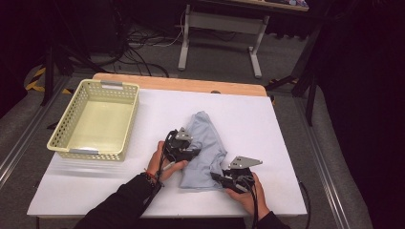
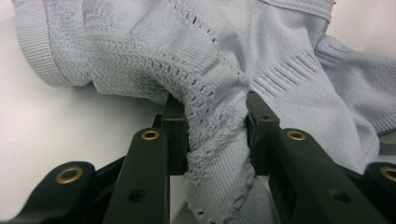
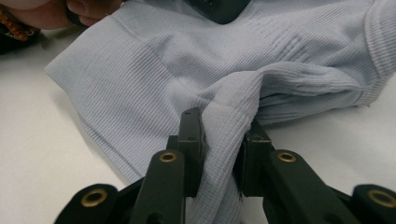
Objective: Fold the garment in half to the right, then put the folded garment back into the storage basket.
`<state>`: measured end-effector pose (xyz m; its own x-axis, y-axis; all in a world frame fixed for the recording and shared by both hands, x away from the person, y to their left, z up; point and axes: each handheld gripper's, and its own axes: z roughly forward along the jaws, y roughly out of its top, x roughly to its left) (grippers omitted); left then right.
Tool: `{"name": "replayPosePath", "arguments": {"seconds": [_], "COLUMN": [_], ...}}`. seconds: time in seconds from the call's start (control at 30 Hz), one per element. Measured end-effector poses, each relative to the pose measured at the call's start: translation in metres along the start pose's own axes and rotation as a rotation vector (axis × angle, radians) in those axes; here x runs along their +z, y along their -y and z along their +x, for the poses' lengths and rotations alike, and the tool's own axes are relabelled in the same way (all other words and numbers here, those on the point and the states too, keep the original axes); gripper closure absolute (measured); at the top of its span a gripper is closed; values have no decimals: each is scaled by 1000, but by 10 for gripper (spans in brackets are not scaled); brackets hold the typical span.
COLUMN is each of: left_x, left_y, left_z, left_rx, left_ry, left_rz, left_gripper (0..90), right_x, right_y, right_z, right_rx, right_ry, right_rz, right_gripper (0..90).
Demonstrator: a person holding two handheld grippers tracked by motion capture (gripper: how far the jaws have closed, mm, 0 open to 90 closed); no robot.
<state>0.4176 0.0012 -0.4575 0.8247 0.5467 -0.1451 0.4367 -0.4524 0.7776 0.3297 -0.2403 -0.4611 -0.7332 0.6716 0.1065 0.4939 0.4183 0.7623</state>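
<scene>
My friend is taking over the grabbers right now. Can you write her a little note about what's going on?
Left hand-held gripper: shut on a bunched fold of the light blue garment, at its left edge.
Right hand-held gripper: shut on a fold at the garment's near right edge.
Garment: crumpled in the middle of the white table, not lifted.
Yellow basket: far left on the table, nothing in it.
Done: both grips taken.
Left: probably lift the garment, then fold it or put it in the basket.
</scene>
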Motion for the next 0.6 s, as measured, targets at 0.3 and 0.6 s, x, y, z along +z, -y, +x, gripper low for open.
{"name": "replayPosePath", "arguments": {"seconds": [0.3,0.6], "left_x": [-6,-14], "left_y": [-1,-5], "left_z": [-5,-10], "left_rx": [16,49], "left_ry": [-17,-42], "left_rz": [-37,-57], "left_gripper": [678,679], "right_x": [-1,-6], "right_y": [-1,-4], "right_z": [0,2], "right_rx": [-7,-36], "right_ry": [1,15], "right_rz": [-11,-42], "right_gripper": [764,766]}}
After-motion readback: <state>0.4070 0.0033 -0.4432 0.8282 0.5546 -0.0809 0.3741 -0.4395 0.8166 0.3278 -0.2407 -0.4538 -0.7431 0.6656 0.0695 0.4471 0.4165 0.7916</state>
